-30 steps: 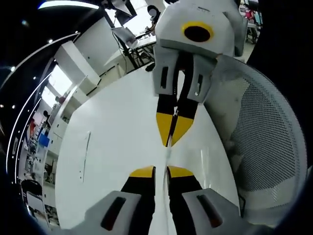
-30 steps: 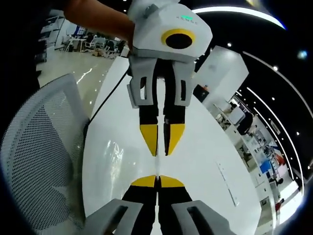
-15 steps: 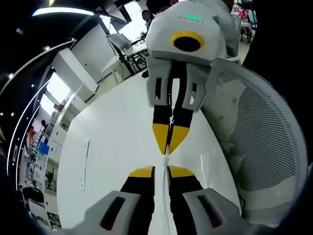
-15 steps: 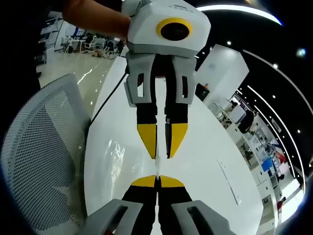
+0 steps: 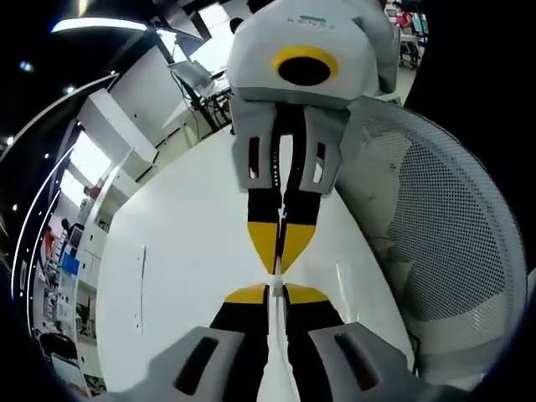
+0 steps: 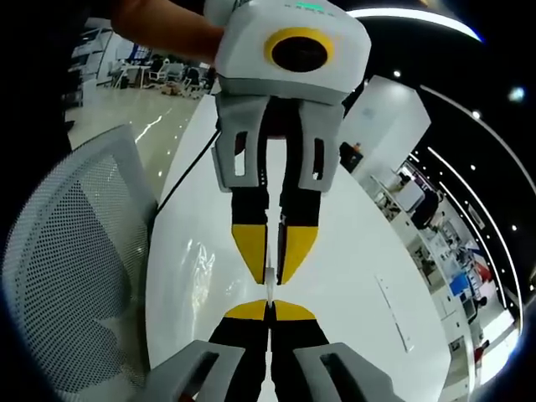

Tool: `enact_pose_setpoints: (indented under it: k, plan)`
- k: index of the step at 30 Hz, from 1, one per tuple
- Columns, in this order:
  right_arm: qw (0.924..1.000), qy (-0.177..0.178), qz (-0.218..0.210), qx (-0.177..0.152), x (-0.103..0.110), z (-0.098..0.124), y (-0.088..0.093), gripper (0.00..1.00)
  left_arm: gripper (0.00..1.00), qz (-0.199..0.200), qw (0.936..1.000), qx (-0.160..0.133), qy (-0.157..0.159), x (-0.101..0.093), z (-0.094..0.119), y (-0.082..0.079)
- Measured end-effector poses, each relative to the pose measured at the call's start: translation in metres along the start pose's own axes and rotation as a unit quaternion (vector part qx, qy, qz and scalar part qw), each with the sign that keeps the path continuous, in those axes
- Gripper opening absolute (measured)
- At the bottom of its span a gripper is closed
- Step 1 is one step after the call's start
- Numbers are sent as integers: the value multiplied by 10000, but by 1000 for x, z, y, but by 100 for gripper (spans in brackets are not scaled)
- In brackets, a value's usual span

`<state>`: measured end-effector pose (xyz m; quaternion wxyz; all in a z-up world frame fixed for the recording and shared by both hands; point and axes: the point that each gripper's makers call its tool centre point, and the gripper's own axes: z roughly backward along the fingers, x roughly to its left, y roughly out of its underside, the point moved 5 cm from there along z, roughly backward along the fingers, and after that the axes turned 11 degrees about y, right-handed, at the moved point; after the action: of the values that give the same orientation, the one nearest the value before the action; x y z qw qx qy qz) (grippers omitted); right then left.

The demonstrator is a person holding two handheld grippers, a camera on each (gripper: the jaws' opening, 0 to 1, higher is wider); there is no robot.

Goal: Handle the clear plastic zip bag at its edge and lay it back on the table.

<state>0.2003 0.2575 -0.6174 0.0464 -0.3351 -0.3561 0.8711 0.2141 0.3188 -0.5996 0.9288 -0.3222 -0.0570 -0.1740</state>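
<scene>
The clear plastic zip bag [image 6: 268,287] shows edge-on as a thin clear strip stretched between the two grippers, above the white table [image 6: 352,251]. My right gripper [image 6: 270,307] rises from the bottom of the right gripper view, shut on one end of the strip. Facing it from above, my left gripper [image 6: 274,266] pinches the other end. In the left gripper view the same strip of bag [image 5: 275,280] runs from my left gripper [image 5: 276,293] up to my right gripper [image 5: 277,258]. The tips of the two grippers nearly meet. Faint glints beside the jaws may be more of the bag; I cannot tell.
A white mesh chair [image 5: 435,226] stands against the table's edge, also seen as the chair [image 6: 67,251]. A person's hand [image 6: 159,29] holds the left gripper. A narrow slot [image 5: 138,280] lies in the tabletop. Office desks and screens sit far behind.
The two grippers have drawn closer together, so the stretch of bag between their tips is much shorter. Both stay shut on it.
</scene>
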Motion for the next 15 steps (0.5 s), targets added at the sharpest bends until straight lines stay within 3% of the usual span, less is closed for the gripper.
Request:
enact_pose_setpoints:
  k: [15]
  plan:
    - [9998,5,-184,-1,2,-7,-2,0,2,89,9999,70,-72,0,-2,5]
